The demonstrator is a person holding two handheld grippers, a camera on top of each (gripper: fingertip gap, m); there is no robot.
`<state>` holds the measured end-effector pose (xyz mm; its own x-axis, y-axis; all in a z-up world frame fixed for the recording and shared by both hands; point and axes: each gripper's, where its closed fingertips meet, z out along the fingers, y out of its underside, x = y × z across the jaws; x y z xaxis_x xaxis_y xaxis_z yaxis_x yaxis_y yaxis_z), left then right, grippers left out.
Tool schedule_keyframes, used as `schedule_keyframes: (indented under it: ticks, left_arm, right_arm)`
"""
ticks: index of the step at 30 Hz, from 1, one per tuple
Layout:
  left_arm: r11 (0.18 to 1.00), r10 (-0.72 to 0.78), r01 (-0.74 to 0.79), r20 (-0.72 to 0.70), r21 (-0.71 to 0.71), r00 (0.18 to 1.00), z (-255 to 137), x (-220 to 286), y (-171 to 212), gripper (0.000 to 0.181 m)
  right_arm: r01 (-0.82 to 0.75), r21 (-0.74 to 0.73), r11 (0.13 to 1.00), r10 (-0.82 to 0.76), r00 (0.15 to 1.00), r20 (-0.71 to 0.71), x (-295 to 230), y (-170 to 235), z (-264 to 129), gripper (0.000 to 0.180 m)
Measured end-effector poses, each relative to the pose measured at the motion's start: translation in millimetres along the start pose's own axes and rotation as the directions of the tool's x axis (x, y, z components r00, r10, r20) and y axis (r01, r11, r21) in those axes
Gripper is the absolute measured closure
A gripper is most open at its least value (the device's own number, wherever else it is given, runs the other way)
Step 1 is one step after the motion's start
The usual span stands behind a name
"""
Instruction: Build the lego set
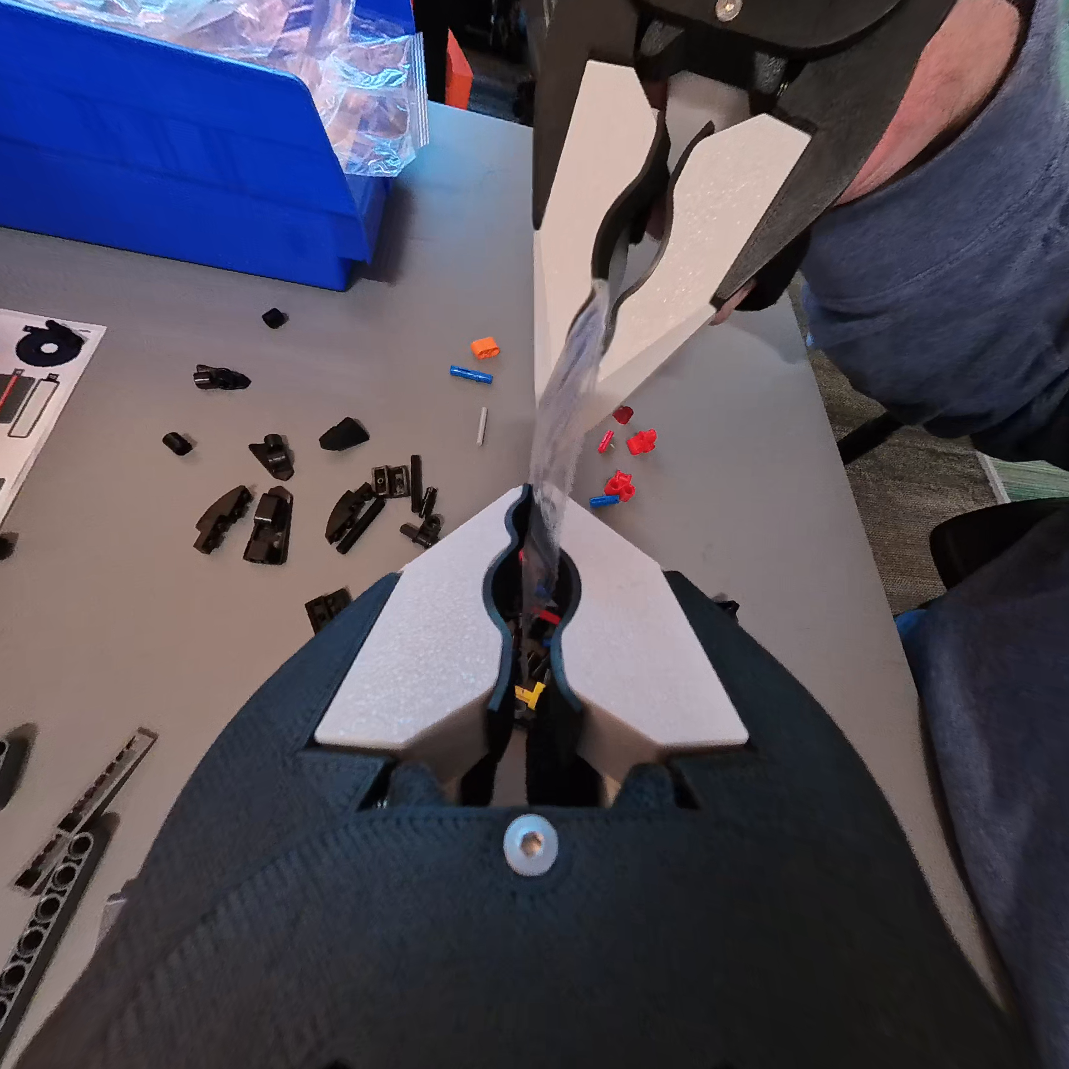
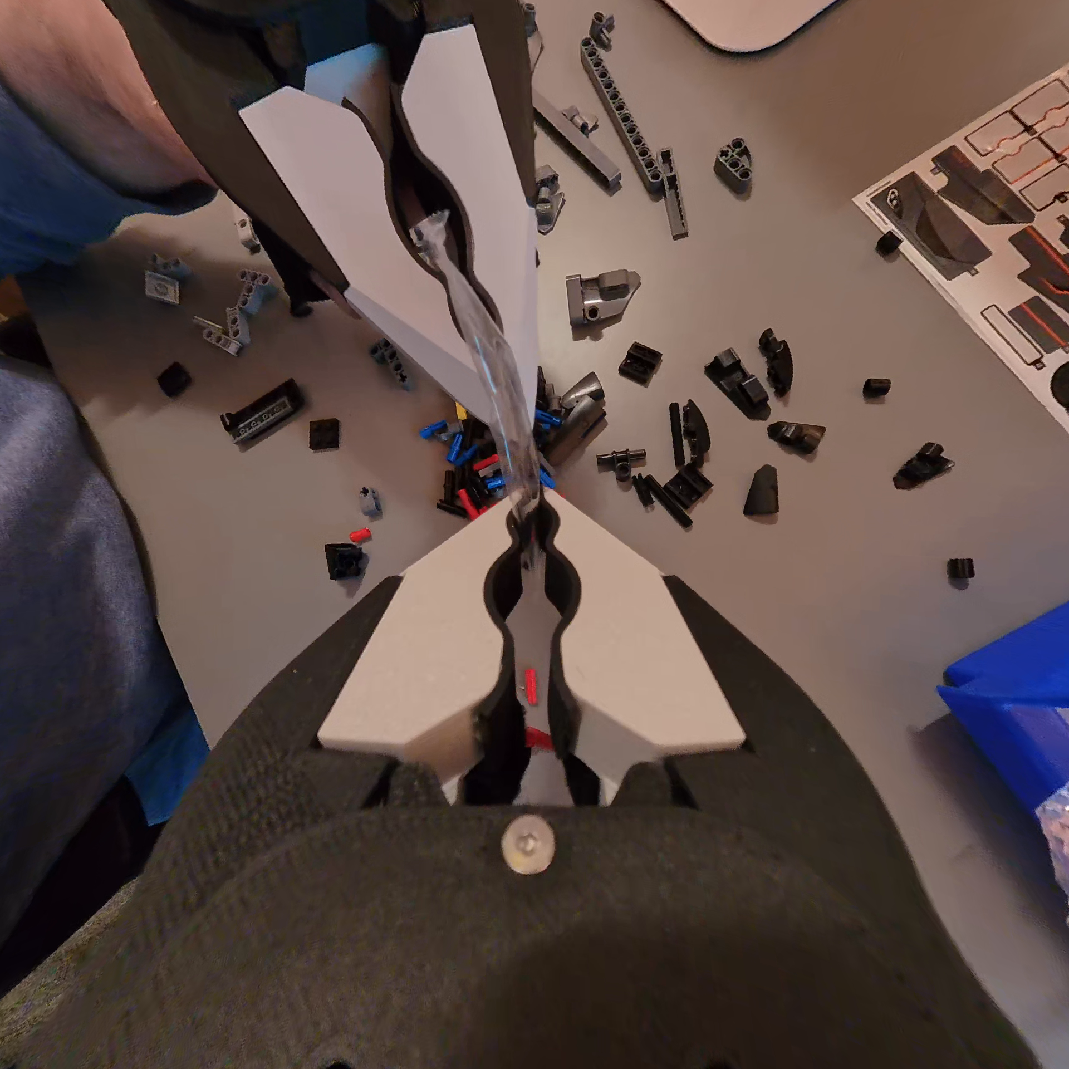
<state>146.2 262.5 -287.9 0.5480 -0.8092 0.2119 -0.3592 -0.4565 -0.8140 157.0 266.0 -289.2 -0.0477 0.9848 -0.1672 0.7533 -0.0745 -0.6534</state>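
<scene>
A clear plastic bag (image 1: 564, 416) is stretched taut between my two grippers above the grey table (image 1: 405, 243). My left gripper (image 1: 529, 491) is shut on its near end. My right gripper (image 1: 601, 283) is shut on its far end, higher up. In the right wrist view the bag (image 2: 497, 393) runs from my right gripper (image 2: 535, 503) up to the left gripper (image 2: 431, 225). A pile of small blue, red and black pins (image 2: 471, 457) lies on the table under the bag. Loose black pieces (image 1: 272, 520) lie to the left, red pieces (image 1: 633, 442) to the right.
A blue bin (image 1: 173, 144) with crumpled clear plastic (image 1: 370, 87) stands at the back left. A sticker sheet (image 2: 983, 231) lies at the table edge. Grey beams (image 2: 625, 115) and grey pieces (image 2: 601, 295) are scattered about. An orange piece (image 1: 485, 348) and a blue pin (image 1: 471, 375) lie near the bag. Both grippers' tips are close together, under 4 cm apart. The blue pin (image 1: 471, 375) is about 12 cm from both grippers' fingertips.
</scene>
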Motion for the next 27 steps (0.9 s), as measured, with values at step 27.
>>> schedule_keyframes:
  ticks: [27]
  left_arm:
    - [0.997,-0.042,0.045,-0.041,0.062,0.998,-8.3,0.4,-7.5,0.181]
  right_arm:
    - [-0.043,0.026,0.999,0.043,0.999,0.000,5.0,0.9,1.2,0.165]
